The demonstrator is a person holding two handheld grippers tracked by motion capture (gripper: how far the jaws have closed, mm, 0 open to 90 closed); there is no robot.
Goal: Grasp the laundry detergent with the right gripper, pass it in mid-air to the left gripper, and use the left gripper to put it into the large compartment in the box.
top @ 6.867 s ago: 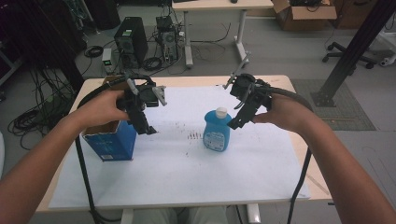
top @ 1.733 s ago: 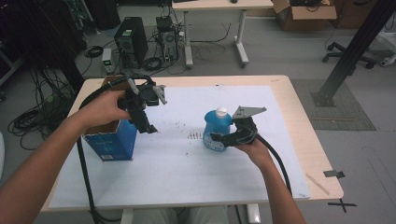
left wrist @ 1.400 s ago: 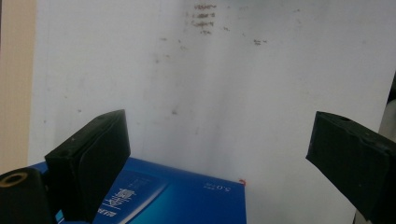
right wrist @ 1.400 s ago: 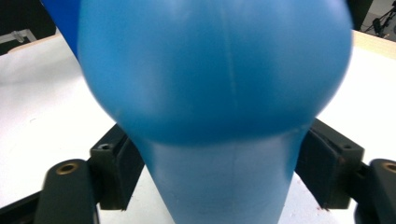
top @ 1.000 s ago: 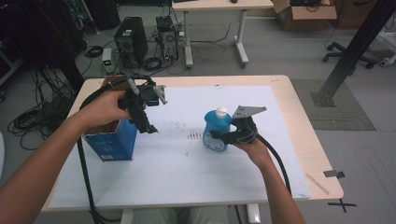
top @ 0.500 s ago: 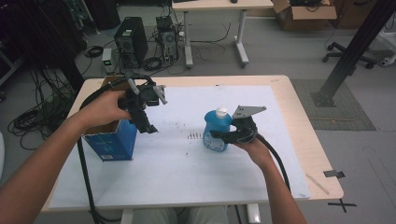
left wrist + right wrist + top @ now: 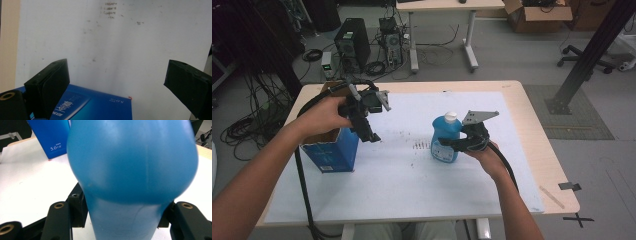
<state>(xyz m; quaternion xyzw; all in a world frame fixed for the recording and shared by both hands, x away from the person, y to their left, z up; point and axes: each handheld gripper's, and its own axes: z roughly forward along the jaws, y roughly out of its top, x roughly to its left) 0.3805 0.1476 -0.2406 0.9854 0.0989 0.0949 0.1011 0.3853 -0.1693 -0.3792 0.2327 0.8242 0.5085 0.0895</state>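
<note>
Since our right gripper (image 7: 447, 145) has just closed its jaws on the waist of the blue bottle (image 7: 445, 141), standing mid-tabletop toward the right edge, we should lift straight and keep it upright, while our left gripper (image 7: 368, 134) waits open over the blue box (image 7: 332, 152).

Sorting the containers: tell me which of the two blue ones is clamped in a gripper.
The blue bottle with the white cap, clamped by the right gripper. The blue box stands free under the open left gripper.
</note>
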